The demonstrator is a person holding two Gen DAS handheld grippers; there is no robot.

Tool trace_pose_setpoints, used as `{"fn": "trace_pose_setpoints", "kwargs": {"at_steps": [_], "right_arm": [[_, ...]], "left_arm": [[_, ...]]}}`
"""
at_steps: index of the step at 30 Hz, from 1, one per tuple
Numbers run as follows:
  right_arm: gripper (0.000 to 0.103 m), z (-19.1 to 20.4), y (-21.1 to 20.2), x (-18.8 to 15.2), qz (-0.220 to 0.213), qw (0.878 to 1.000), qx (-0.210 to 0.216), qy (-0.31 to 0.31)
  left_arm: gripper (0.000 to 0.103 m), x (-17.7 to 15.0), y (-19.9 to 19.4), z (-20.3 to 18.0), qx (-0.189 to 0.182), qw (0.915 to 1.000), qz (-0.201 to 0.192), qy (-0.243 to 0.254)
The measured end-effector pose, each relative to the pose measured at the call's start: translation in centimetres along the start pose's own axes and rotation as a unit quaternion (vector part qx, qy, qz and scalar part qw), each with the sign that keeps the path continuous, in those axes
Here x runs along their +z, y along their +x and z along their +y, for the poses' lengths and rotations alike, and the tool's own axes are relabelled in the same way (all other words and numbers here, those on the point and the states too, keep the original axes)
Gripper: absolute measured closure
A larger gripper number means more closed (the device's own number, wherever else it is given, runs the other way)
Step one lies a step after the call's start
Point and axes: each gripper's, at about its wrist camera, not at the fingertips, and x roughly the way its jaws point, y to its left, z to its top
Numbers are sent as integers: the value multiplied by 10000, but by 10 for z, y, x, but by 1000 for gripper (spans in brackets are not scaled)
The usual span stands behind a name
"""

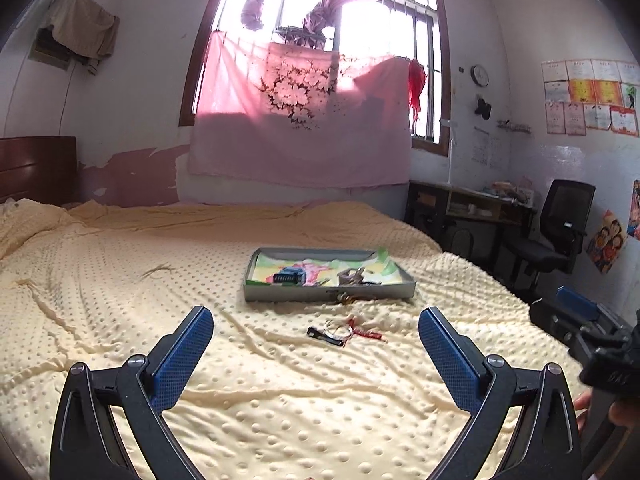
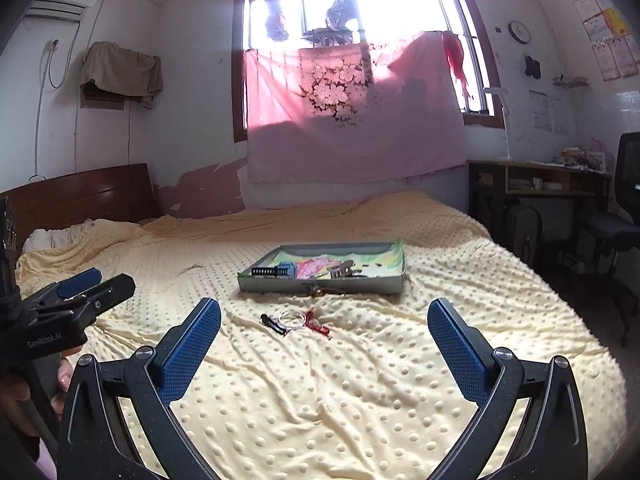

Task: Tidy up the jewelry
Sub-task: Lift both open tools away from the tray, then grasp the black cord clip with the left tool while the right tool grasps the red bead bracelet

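— Left gripper (image 1: 316,334) and right gripper (image 2: 324,326) status?
— Both spread wide, holding nothing, above the yellow bed (image 1: 120,300).
— Jewelry location?
— Loose pieces (image 1: 344,330) lie on the bed, near the grey tray (image 1: 328,294); more items rest inside the tray.

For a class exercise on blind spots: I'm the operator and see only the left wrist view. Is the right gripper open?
Observer: Yes, the right gripper is wide open and empty, pointing towards the loose jewelry.
Operator: Anything near the headboard that I can't see?
Observer: White bedding is bunched beside it.
Operator: And higher up?
Observer: An air conditioner is mounted high on the wall.
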Motion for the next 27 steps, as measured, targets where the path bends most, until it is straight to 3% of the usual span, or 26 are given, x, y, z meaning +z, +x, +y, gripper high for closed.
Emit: {"fn": "trace_pose_setpoints", "kwargs": {"at_steps": [8,19,27], "right_arm": [[1,0,48,-15,278,9995,128,48],[1,-17,132,5,387,9992,134,19],[1,-26,201,-5,818,9957,428,41]], "left_arm": [[0,-4,39,16,275,9987,428,31],[0,14,109,32,514,9966,639,-73],[0,3,163,39,232,9936,1049,-343]]}}
